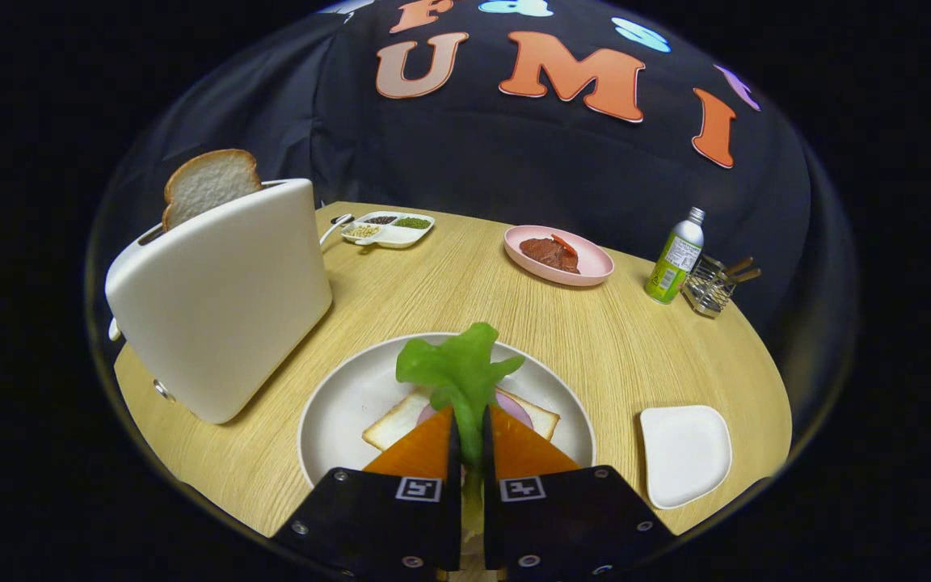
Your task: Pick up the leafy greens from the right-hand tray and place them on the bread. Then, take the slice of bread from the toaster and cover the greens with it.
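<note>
The leafy greens (459,373) are clamped between the fingers of the gripper (469,420), apparently held just above the bread (391,424) (on the round plate (344,404)).

Toaster (223,299) crowds plate (336,404) on left; bare tabletop (619,347) open beyond and right.

A: Where does the view sit?
B: On the tool (468,420), looking forward along its fingers, low and close above the plate (336,404), slightly down across the surface (579,323) to the booth wall.
</note>
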{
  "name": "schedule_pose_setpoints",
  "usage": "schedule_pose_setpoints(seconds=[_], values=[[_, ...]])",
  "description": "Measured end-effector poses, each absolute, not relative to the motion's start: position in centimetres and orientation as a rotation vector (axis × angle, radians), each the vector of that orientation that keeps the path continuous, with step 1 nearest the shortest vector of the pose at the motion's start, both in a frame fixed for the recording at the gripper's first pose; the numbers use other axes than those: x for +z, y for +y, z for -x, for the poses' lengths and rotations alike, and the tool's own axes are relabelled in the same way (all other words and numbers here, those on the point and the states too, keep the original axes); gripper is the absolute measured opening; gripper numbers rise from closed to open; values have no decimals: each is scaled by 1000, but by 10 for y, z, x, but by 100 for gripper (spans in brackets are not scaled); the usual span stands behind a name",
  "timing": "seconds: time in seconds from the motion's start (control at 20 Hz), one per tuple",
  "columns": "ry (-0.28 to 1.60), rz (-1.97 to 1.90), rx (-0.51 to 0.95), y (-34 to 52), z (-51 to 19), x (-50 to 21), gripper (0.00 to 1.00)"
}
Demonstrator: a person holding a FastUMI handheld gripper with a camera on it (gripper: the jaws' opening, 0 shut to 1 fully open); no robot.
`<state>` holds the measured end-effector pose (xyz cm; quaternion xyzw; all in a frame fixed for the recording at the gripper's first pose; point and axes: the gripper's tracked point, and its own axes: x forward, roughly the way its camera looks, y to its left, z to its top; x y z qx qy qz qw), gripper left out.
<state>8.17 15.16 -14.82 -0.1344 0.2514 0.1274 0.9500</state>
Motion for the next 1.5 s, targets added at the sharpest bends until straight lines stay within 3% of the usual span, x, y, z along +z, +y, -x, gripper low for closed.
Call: schedule_pose_setpoints(seconds=[0.15, 0.25, 0.4, 0.6, 1.5], values=[[528, 269, 271, 158, -79, -153, 20], [534, 265, 271, 160, -78, -154, 33], [532, 272, 241, 155, -76, -148, 81], [472, 280, 220, 158, -77, -124, 98], [328, 197, 339, 295, -64, 30, 99]])
